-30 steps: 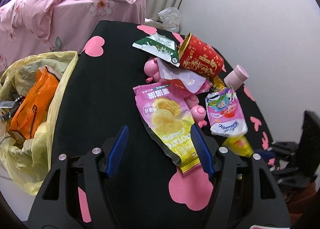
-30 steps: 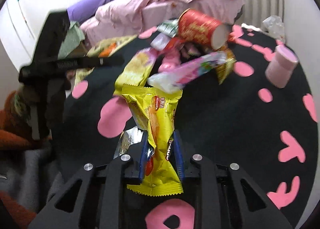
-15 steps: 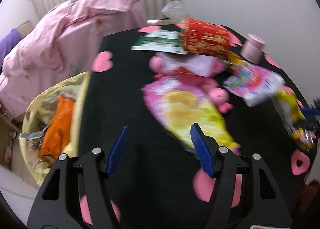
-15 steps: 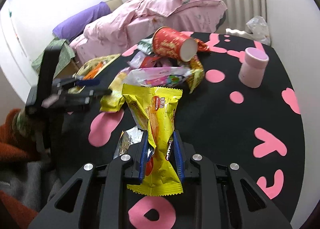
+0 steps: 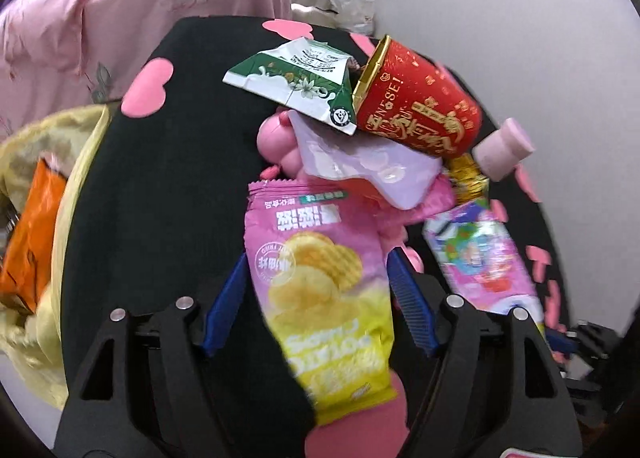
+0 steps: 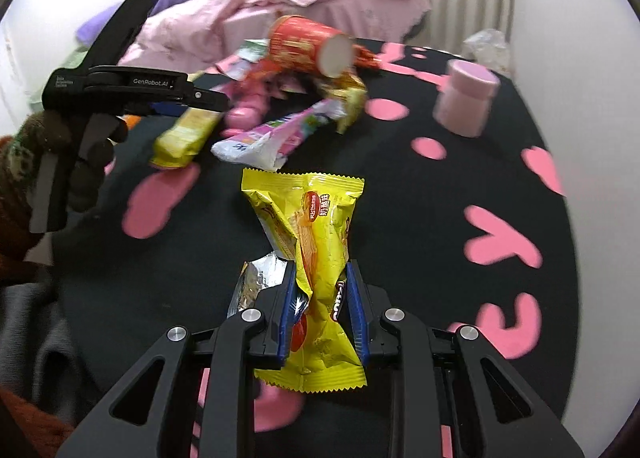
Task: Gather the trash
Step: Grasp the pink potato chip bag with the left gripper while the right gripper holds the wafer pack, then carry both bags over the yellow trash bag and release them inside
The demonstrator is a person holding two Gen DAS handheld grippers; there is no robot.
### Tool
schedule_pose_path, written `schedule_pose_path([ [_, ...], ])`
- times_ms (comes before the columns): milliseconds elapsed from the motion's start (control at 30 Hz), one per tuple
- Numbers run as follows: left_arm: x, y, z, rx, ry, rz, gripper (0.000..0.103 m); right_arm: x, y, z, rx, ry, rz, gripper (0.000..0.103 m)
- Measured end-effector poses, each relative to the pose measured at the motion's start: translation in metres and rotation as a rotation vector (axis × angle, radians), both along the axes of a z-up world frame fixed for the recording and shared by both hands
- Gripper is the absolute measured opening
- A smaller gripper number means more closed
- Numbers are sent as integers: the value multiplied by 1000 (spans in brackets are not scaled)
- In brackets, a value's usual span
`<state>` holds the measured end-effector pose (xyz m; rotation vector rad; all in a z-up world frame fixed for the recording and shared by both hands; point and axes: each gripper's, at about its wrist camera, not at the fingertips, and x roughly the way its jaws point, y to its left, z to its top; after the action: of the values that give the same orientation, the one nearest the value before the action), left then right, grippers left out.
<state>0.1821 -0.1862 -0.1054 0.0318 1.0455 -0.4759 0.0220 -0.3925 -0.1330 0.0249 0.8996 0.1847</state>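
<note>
The chip bag [image 5: 324, 298] lies between the left gripper's [image 5: 318, 298] blue fingers [image 5: 224, 304], and it covers the gap, so contact with either one cannot be told. Its near end is smeared by blur. The pink toy [image 5: 276, 142] is mostly buried under a pale wrapper [image 5: 368, 166] and the chip bag. The yellow trash bag [image 5: 36, 218] is cut off by the left edge. In the right wrist view, the far pile around the red cup [image 6: 308, 44] is blurred, and the silver wrapper [image 6: 256, 278] is partly hidden behind the right gripper's [image 6: 322, 298] left finger.
</note>
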Motion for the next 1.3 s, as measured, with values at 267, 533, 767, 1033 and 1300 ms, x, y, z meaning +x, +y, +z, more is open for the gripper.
schedule_pose_path([
  [267,-9,20,11,-36,-32,-14,51,-4,-21,13,33,-53,-57,24],
  [533,-36,53,45,-98,-144,-7,52,7,-6,55,113,-178,17,24],
  [767,-53,73,74,-150,-236,-1,52,21,21,88,74,-268,78,24],
  [1033,-61,101,100,-182,-331,37,52,50,52,113,70,-318,134,24],
  [1300,-49,161,122,-184,-426,164,52,88,110,137,50,-353,220,24],
])
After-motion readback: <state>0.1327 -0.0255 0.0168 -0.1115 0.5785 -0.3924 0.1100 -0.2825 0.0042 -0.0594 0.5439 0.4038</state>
